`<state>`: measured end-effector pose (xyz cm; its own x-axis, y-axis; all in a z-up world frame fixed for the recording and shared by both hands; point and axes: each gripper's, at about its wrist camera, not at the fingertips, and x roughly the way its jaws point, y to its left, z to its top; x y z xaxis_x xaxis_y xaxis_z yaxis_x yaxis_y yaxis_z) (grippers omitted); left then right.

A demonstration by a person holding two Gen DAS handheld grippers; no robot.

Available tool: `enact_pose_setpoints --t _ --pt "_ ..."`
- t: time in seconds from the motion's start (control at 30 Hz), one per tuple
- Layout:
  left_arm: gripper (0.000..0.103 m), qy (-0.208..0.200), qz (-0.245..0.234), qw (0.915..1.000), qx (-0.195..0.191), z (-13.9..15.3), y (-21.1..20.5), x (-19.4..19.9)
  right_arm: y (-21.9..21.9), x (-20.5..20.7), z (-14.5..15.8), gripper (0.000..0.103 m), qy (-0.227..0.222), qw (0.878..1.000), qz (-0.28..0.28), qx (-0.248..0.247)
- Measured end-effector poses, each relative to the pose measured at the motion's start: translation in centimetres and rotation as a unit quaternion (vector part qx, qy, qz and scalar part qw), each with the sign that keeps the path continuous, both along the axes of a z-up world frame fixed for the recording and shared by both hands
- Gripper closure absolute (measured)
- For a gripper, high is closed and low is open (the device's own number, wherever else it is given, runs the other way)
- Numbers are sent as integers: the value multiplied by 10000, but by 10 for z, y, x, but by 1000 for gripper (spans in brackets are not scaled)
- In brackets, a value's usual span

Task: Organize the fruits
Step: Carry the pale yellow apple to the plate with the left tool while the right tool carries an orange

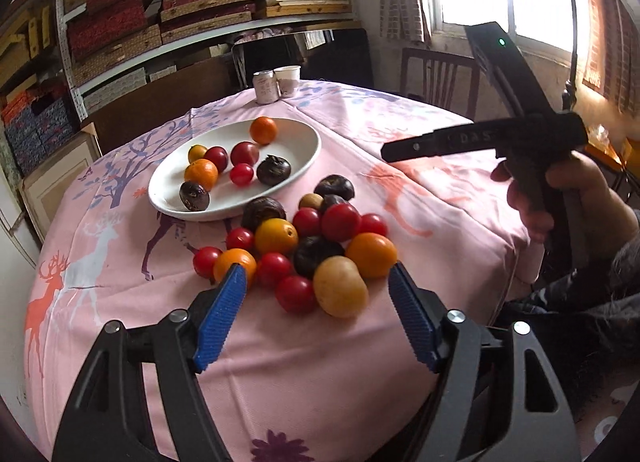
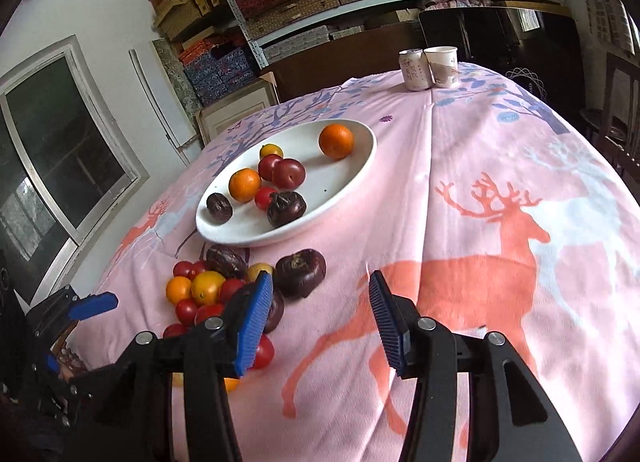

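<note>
Looking at this, I'd say the sorting is maybe a third done: the white plate (image 1: 304,149) near the middle of the table (image 1: 440,197) already holds about seven pieces, oranges, red ones and a couple of dark wrinkly ones, with one orange (image 1: 263,130) off by the far rim. The loose pile (image 1: 308,246) sits on the pink cloth just beside the plate's near rim, toward the near edge, and it's clearly the bigger lot, well over a dozen. The left gripper (image 1: 316,282) hangs over the pile's near side, fingers spread, nothing between them yet. The right gripper (image 2: 320,302) is parted too and empty, with the pile off to its left. So most of it's still left to move.
</note>
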<state>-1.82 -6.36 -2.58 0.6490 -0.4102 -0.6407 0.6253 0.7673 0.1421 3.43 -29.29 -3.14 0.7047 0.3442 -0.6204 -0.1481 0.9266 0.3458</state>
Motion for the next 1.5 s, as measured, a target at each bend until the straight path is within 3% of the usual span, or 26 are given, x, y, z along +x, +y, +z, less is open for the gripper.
enact_pose_setpoints --t 0.07,0.17,0.47,0.5,0.6,0.77,0.97,1.13,1.37,1.5 --pt "59 124 -4 9998 173 -12 -9 0 2 -5 -3 53 39 10000 7 22" --pt "70 276 24 9994 204 -26 -16 7 5 -12 -5 52 64 10000 28 24" --pt "68 84 54 9998 185 -36 -26 11 6 -22 -10 52 163 9998 77 74" --pt "73 74 84 9998 168 -35 -24 11 8 -23 -10 52 181 9997 128 62" --pt "73 319 183 9993 -114 -29 -13 13 21 -26 -12 52 234 9989 403 -49" --pt "73 148 416 9975 -548 -3 15 7 55 -38 -16 53 280 9933 1071 -321" --pt "73 250 820 9940 -684 4 37 20 80 -31 -21 53 381 9897 1331 -368" --pt "73 344 846 9934 -694 0 37 25 89 -22 -26 64 373 9906 1266 -346" --pt "73 246 790 9929 -849 15 40 36 64 -21 8 64 61 9917 1270 183" --pt "73 202 752 9930 -883 27 31 67 45 12 35 64 -251 9959 863 9"
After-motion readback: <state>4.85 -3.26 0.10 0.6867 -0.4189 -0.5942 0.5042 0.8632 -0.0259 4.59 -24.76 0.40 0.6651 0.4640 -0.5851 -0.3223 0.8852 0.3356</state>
